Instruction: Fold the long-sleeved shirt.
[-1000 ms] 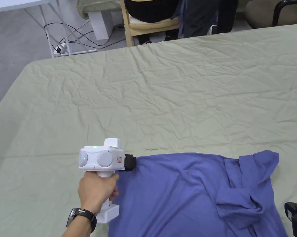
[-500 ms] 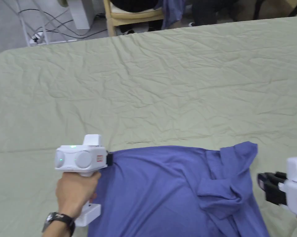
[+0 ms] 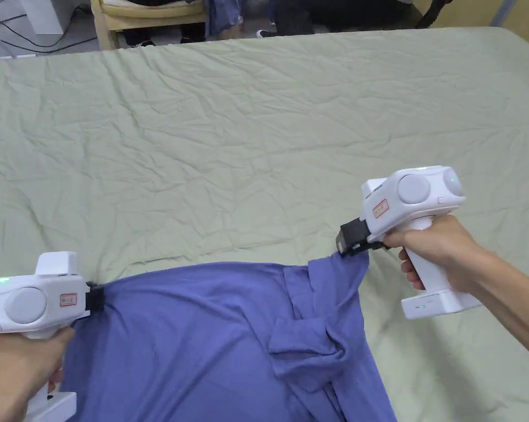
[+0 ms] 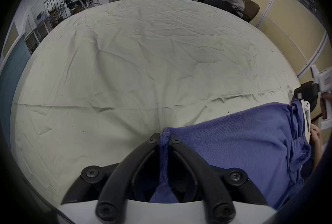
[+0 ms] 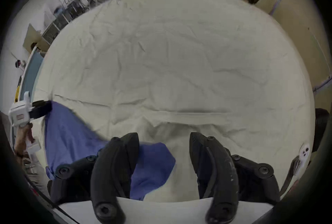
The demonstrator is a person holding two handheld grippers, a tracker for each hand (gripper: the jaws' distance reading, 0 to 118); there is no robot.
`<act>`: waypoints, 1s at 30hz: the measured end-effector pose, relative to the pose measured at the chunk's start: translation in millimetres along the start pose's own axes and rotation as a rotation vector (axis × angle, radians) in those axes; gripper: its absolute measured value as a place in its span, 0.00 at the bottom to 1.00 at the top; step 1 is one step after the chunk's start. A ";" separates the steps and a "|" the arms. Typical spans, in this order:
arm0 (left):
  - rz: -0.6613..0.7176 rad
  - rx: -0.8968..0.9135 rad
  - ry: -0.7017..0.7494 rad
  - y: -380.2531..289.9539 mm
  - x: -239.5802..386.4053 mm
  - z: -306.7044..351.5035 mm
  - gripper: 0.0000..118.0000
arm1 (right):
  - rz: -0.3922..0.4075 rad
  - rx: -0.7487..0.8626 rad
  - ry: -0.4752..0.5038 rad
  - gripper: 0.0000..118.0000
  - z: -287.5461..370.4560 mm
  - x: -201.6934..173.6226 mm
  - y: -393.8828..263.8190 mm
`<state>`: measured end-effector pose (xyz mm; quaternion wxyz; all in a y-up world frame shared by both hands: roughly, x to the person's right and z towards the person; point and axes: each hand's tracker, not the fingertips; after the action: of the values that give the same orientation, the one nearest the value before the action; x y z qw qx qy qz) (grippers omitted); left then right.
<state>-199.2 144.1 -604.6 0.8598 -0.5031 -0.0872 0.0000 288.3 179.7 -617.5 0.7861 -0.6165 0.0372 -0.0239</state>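
Left tongs (image 4: 164, 139) pinch the blue shirt's (image 3: 203, 340) corner (bunched); right tongs (image 5: 164, 139) gape over its edge.

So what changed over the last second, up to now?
The right gripper came in from the lower right to the far right corner of the blue long-sleeved shirt, jaws open, not gripping. The left gripper stays shut on the shirt's far left corner.
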 end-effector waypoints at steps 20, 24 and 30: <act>-0.026 0.056 0.048 0.5 11.5 28.0 0.06 | 0.054 0.211 0.036 0.04 22.2 -18.2 -22.7; -0.010 0.106 0.036 0.6 5.0 53.8 0.05 | 0.046 0.299 0.076 0.04 65.6 -31.1 -37.0; -0.005 0.179 0.039 -16.6 -3.6 104.9 0.04 | 0.081 0.376 0.061 0.03 102.9 -46.9 -70.5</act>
<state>-219.9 226.3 -540.6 0.9028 -0.4241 -0.0715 -0.0041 251.2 266.3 -523.3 0.8863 -0.4556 0.0805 -0.0174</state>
